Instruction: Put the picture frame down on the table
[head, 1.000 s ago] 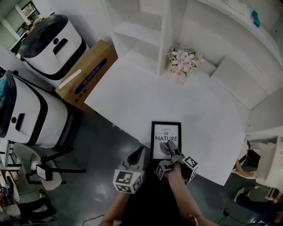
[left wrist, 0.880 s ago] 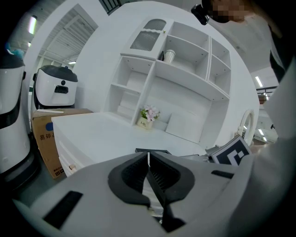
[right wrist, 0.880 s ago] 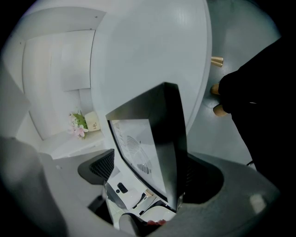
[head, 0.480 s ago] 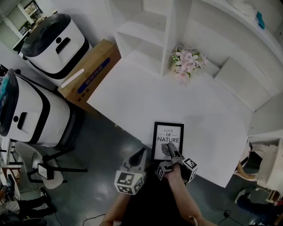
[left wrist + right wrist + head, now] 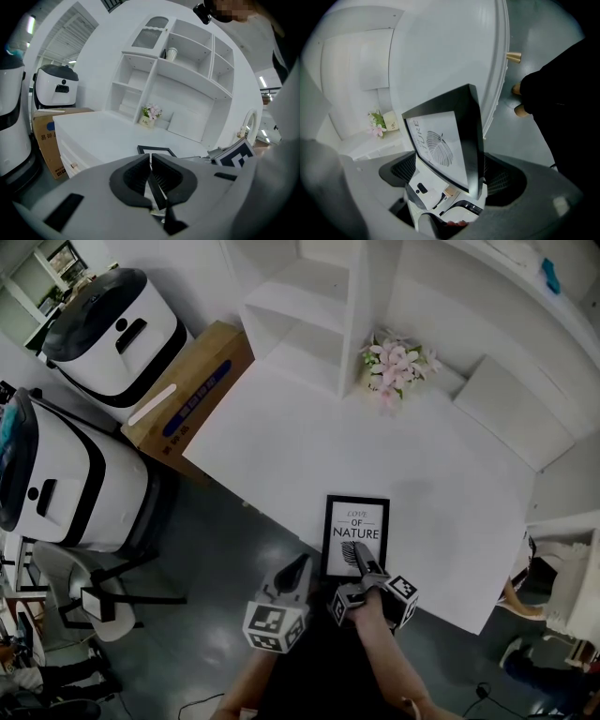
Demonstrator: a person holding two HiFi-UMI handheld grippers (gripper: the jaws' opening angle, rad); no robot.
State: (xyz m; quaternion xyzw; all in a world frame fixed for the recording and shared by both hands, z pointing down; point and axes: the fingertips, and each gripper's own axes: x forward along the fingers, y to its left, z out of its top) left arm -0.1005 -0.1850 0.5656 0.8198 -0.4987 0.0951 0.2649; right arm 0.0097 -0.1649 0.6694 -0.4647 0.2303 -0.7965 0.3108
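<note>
From the head view, the picture frame (image 5: pixel 355 535), black-rimmed with a white print reading "LOVE OF NATURE" over a leaf drawing, sits at the near edge of the white desk (image 5: pixel 281 446), with your right tool (image 5: pixel 361 563) at its lower end and your left tool (image 5: pixel 295 573) just beside it. In the left gripper view, that tool's jaws are pressed together on nothing. In the right gripper view, the jaws pinch the frame's lower edge.
</note>
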